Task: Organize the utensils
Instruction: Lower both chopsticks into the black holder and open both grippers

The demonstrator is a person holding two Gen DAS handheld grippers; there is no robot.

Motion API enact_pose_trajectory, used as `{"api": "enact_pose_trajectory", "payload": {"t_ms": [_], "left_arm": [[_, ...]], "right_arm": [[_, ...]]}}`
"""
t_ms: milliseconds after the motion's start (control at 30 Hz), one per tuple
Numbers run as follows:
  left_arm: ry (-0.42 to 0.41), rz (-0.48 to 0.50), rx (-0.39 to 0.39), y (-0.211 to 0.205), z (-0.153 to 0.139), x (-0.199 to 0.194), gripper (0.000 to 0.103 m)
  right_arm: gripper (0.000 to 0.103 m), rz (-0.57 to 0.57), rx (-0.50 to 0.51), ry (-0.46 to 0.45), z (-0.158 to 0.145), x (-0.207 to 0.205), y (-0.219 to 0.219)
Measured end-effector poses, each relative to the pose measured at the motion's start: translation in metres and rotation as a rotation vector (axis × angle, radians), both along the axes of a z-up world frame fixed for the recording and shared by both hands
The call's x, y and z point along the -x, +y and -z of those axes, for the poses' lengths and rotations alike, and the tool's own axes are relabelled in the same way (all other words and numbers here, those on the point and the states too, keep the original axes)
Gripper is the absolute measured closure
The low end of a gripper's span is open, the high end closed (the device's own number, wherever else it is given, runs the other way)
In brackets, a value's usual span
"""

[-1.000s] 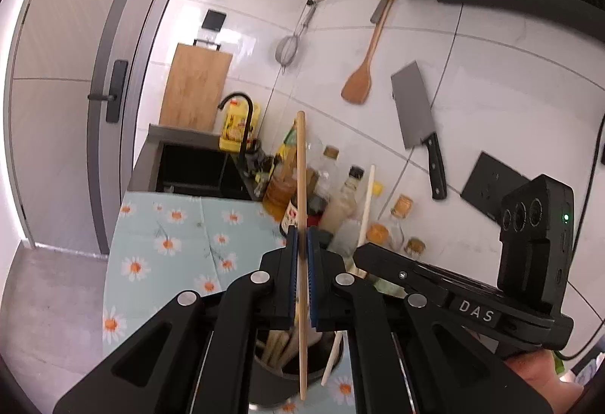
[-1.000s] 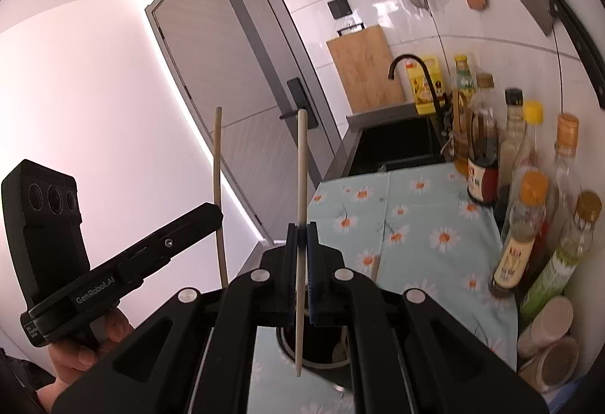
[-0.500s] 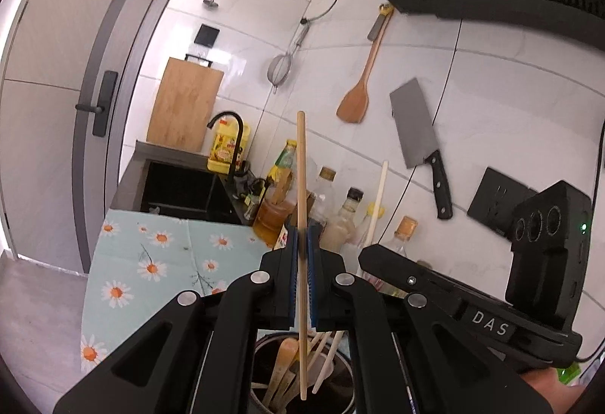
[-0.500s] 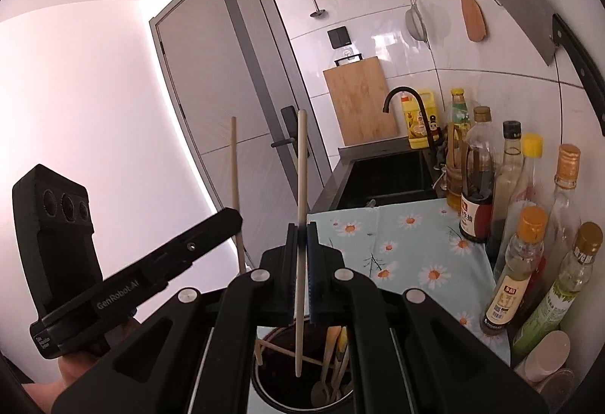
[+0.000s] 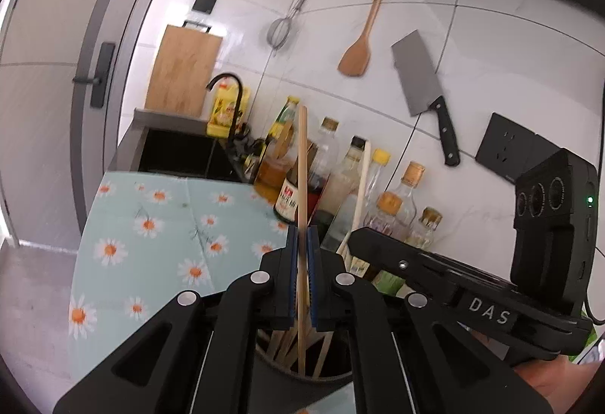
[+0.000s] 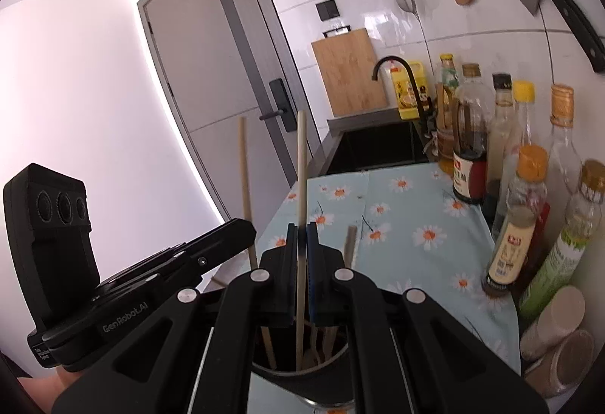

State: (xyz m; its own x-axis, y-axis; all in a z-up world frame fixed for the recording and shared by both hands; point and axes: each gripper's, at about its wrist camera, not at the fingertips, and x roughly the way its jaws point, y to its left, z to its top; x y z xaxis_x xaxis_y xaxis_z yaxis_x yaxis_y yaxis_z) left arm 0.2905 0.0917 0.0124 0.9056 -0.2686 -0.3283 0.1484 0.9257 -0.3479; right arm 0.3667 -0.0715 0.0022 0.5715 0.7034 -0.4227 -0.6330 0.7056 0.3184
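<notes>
My left gripper (image 5: 301, 236) is shut on a wooden chopstick (image 5: 301, 164) that stands upright, its lower end inside the dark utensil holder (image 5: 302, 374) below. My right gripper (image 6: 301, 234) is shut on a paler chopstick (image 6: 301, 164), also upright with its lower end in the same holder (image 6: 302, 372). The holder has several wooden utensils in it. Each gripper shows in the other's view: the right one (image 5: 435, 270) to the right, the left one (image 6: 159, 266) to the left with its chopstick (image 6: 244, 168).
Several sauce and oil bottles (image 6: 518, 194) line the tiled wall on the daisy-print mat (image 5: 151, 225). A black sink (image 5: 181, 153) with a tap lies beyond. A cleaver (image 5: 419, 81), wooden spatula (image 5: 357, 51) and strainer hang on the wall. Jars (image 6: 556, 349) stand near right.
Both grippers have come down over the utensil holder, and both chopsticks' lower ends have gone into it. The grips stay shut.
</notes>
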Motion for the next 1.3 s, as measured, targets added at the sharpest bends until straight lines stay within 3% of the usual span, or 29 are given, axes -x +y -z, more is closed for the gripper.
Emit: {"api": "enact_pose_trajectory", "payload": {"t_ms": [67,133,233,867,900,933,967,1300], "left_arm": [[0.006,-0.005,0.0,0.0,0.001,0.004,0.098],[0.022,-0.002,0.0,0.0,0.001,0.009,0.096],[0.027,-0.007,0.01,0.002,-0.001,0.019,0.085],[0.033,-0.028,-0.003,-0.004,-0.022,0.072,0.081],[0.029,-0.026,-0.001,-0.004,-0.026,0.075,0.08],[0.021,-0.023,0.001,-0.004,-0.031,0.08,0.073],[0.015,-0.025,0.0,-0.004,-0.034,0.084,0.07],[0.035,0.003,-0.016,-0.011,-0.046,0.116,0.068]], "right_arm": [[0.094,-0.003,0.014,0.01,0.001,0.003,0.0],[0.083,0.002,0.011,0.015,0.001,0.007,-0.004],[0.083,0.004,0.009,0.015,-0.001,0.015,-0.009],[0.083,0.014,0.035,-0.003,-0.025,0.067,-0.032],[0.079,0.017,0.035,-0.008,-0.027,0.069,-0.034],[0.069,0.021,0.033,-0.008,-0.031,0.071,-0.036],[0.067,0.027,0.018,-0.003,-0.036,0.073,-0.04],[0.067,0.01,0.045,0.052,-0.05,0.089,-0.06]]}}
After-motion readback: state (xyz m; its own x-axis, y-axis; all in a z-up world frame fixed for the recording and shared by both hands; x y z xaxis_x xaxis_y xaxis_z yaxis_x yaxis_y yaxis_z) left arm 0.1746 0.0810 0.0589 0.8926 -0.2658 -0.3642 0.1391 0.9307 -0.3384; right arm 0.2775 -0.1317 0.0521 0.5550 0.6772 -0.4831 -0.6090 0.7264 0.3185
